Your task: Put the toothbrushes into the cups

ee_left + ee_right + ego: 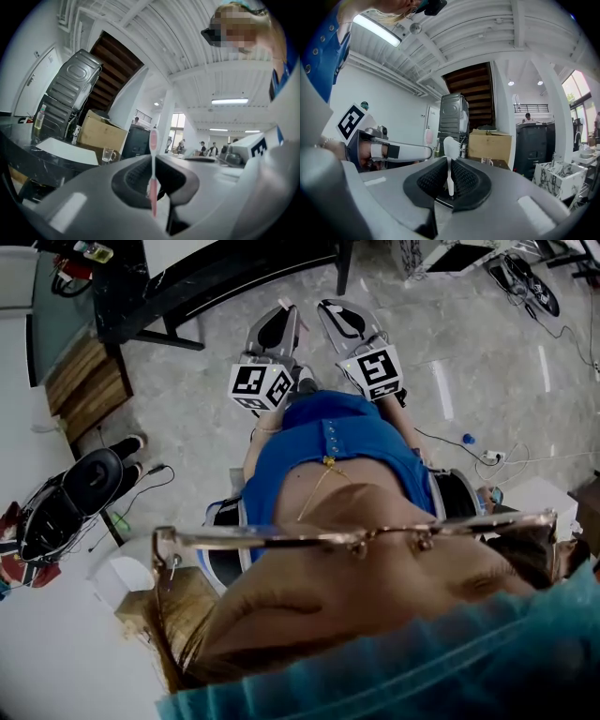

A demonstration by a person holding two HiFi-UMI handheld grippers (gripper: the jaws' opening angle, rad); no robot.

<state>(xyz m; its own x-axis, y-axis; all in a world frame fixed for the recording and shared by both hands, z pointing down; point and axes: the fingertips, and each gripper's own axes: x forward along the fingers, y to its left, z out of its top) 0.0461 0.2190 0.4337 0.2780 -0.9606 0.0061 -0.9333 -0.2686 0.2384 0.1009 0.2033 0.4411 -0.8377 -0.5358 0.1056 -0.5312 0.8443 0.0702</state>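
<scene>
My left gripper (154,161) is shut on a pink toothbrush (153,180), which stands upright between the dark pads with its head up. Shut the same way, my right gripper (449,161) holds a white toothbrush (449,176), bristle head on top. Both point about level into the room. In the head view the left gripper (275,322) and right gripper (343,315) sit side by side over the floor. The right gripper view shows the left gripper (396,151) just to its left. A clear glass cup (108,154) stands on a dark table (33,161); the same glass cup (487,161) shows ahead.
A cardboard box (101,133) and a grey metal machine (70,91) stand behind the table. A marbled box (560,180) is at the right. Cables (487,460) trail on the floor, a black chair (70,498) stands at the left, and people (206,149) stand far off.
</scene>
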